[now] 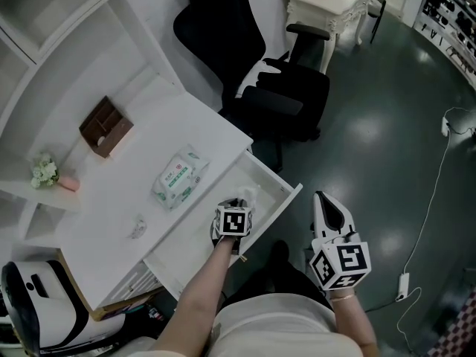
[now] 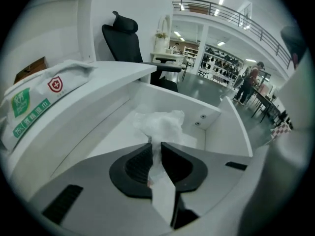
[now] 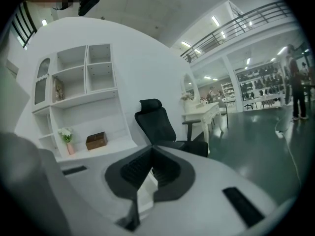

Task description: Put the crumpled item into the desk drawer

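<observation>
The crumpled item is a wad of thin white plastic or tissue. My left gripper is shut on its lower end, and the wad bulges out beyond the fingertips. In the head view the left gripper hangs over the open white desk drawer, with the crumpled item above the drawer's inside. The drawer floor below looks bare. Over the dark floor to the right of the drawer, my right gripper has its jaws together. Nothing sits between the jaws of the right gripper.
On the white desk lie a pack of wet wipes, a brown box and a small flower vase. A black office chair stands just beyond the drawer. A cable runs across the floor.
</observation>
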`<state>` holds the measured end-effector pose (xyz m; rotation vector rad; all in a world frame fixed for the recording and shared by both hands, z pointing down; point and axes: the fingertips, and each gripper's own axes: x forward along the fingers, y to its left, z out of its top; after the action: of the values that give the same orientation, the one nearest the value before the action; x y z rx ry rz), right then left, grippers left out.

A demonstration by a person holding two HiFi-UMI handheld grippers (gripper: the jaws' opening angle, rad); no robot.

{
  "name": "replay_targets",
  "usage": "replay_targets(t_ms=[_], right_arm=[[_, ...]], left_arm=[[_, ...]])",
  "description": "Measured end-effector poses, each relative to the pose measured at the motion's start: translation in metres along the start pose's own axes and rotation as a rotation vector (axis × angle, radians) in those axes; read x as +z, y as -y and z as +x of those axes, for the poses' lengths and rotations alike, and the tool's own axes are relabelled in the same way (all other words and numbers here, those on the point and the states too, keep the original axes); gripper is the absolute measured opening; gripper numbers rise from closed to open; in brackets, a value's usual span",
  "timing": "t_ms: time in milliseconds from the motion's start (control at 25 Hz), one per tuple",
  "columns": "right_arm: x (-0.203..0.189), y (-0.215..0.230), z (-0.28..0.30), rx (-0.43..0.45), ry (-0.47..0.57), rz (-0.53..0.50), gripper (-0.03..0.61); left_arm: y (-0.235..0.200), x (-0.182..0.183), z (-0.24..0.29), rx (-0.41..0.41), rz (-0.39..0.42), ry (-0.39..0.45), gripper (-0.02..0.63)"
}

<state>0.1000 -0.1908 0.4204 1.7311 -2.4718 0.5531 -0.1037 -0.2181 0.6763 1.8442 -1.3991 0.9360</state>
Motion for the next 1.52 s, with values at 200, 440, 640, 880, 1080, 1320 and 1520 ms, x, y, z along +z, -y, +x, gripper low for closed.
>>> replay_targets(t_ms=[200, 440, 640, 880, 1080, 1320, 1520], right_arm=[[-0.001, 0.003, 0.001, 0.000, -0.004, 0.007, 0.002], [-0.001, 0.006, 0.004, 0.000, -0.005, 0.007, 0.002], [-0.001, 0.007, 0.006, 0.003, -0.011, 0.013, 0.002], [-0.001, 0.004, 0.008, 0.011, -0.017, 0.013, 0.002], [-0.002, -0.001, 0.009, 0.026, -0.022, 0.014, 0.002], [-0.001, -0.008, 0.011, 0.044, -0.020, 0.015, 0.002], [0.002, -0.012, 0.011, 0.057, -0.007, 0.023, 0.002]], left_arm=[[0.001, -0.008, 0.012, -0.005, -0.007, -0.068, 0.051], [0.004, -0.017, 0.022, 0.000, 0.032, -0.137, 0.051], [0.002, -0.027, 0.027, -0.003, 0.029, -0.182, 0.055], [-0.002, -0.028, 0.029, -0.014, -0.010, -0.200, 0.083], [-0.007, -0.020, 0.024, -0.008, -0.036, -0.154, 0.124], [-0.011, 0.007, -0.003, 0.000, -0.066, -0.027, 0.120], [-0.012, 0.033, -0.037, 0.020, -0.079, 0.101, 0.097]])
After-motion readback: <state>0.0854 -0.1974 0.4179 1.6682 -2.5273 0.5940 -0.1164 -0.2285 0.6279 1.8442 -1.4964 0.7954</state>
